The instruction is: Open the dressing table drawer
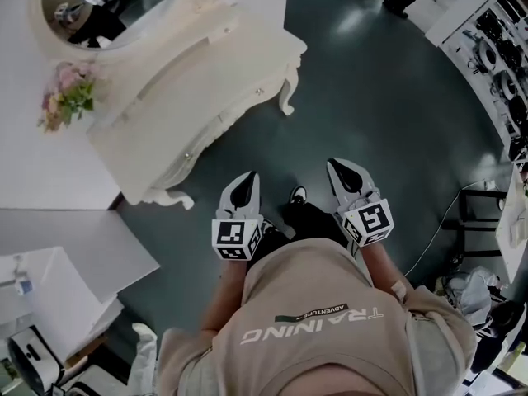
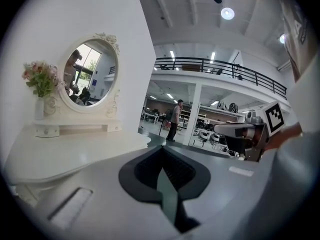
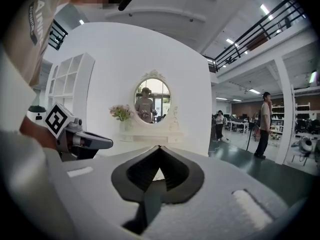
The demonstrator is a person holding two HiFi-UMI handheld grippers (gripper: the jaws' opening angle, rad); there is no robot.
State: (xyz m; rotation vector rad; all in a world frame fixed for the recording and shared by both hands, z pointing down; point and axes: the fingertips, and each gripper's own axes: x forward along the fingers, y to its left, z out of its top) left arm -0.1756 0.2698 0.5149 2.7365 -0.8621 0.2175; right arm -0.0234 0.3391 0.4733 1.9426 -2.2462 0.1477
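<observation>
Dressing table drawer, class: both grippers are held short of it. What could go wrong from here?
1. The left gripper and right gripper are both shut; unless one opens first, it may bump the small knob rather than grip it.
2. The flowers stand on the dressing table; a hard tug on the drawer might tip them.
</observation>
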